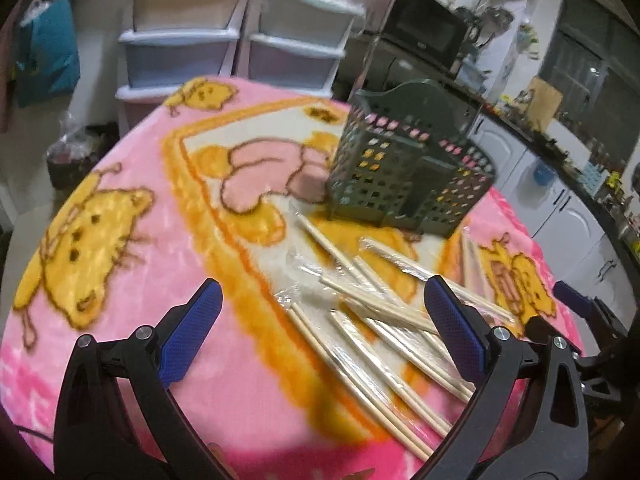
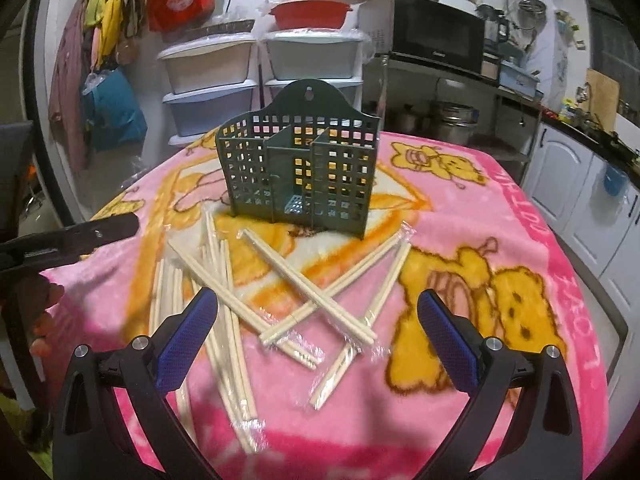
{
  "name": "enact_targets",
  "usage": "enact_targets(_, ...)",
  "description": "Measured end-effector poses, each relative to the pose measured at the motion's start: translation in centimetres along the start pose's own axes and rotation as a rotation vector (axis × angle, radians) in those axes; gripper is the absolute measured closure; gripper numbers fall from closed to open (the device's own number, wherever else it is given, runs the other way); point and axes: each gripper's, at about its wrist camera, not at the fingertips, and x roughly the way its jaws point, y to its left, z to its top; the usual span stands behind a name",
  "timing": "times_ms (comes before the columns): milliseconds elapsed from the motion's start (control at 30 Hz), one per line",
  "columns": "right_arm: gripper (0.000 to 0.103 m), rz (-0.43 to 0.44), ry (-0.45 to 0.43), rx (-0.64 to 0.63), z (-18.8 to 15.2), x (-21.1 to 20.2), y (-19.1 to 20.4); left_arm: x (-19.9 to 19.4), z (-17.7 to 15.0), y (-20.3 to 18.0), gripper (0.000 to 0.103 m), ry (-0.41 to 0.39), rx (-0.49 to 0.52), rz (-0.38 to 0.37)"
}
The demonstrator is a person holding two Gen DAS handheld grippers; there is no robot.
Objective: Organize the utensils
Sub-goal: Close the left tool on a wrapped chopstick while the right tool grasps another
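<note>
**Wrapped chopsticks lie scattered before the green holder, both grippers wide and empty**

The chopsticks (image 2: pixel 308 280), pale wooden pairs sealed in clear plastic sleeves, lie in a loose, crossing heap on the pink cartoon blanket (image 2: pixel 520 216) that covers the table. In the right wrist view several pairs cross one another near the middle, and a tighter bundle runs lengthwise at the left of the heap. In the left wrist view the same chopsticks (image 1: pixel 384 320) fan out across the blanket (image 1: pixel 132 216) between the gripper's fingers and to their right.

Just behind the heap stands the green utensil holder (image 2: pixel 300 172), an upright perforated plastic caddy with inner dividers and a raised back panel with a hanging hole. The left wrist view shows the holder (image 1: pixel 408 176) from an angle; nothing can be seen standing in it.

The right gripper (image 2: pixel 318 320) hangs above the near end of the heap, its blue-padded fingers spread wide with nothing between them. The left gripper (image 1: pixel 322 316) is likewise spread wide and grips nothing, off to the left side of the chopsticks.

Beyond the table are stacked plastic drawers (image 2: pixel 208 68), a black microwave (image 2: pixel 440 36) on a shelf, and white cabinets (image 2: pixel 568 172) at the right.
</note>
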Motion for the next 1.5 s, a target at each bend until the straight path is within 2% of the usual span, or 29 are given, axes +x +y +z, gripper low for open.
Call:
enact_targets(233,0.006,0.031,0.074,-0.06,1.9,3.5,0.4,3.2,1.4,1.3,0.011,0.096,-0.046,-0.04)
enact_targets(367,0.008,0.049,0.112,-0.108,2.7,5.5,1.0,4.3,1.9,1.7,0.019,0.13,-0.073,-0.11)
enact_targets(500,0.021,0.076,0.177,-0.133,3.5,7.9,1.4,5.4,2.2,2.1,0.033,0.167,-0.091,-0.138)
enact_targets(667,0.028,0.118,0.247,-0.139,4.1,10.6,1.7,6.5,2.3,2.8,0.043,0.213,-0.131,-0.174)
enact_targets(833,0.036,0.161,0.278,-0.175,4.9,12.1,2.7,7.2,2.1,3.6,0.053,0.246,-0.162,-0.207)
enact_targets(900,0.04,0.174,0.288,-0.197,5.2,12.9,3.2,7.4,2.1,3.8,0.061,0.254,-0.168,-0.223)
enact_targets(1000,0.047,0.183,0.31,-0.224,5.4,14.0,4.0,7.7,2.2,4.1,0.068,0.26,-0.18,-0.25)
enact_targets(1100,0.053,0.182,0.328,-0.253,5.6,15.0,4.8,7.8,2.3,4.1,0.079,0.265,-0.176,-0.261)
enact_targets(1367,0.065,0.184,0.346,-0.299,5.7,17.1,6.5,7.9,2.7,3.9,0.089,0.264,-0.156,-0.274)
enact_targets(1433,0.07,0.192,0.337,-0.299,5.7,17.2,6.5,7.7,2.7,3.7,0.091,0.26,-0.147,-0.27)
enact_targets(1500,0.08,0.206,0.33,-0.293,5.8,17.1,6.3,7.4,2.9,3.5,0.093,0.248,-0.132,-0.27)
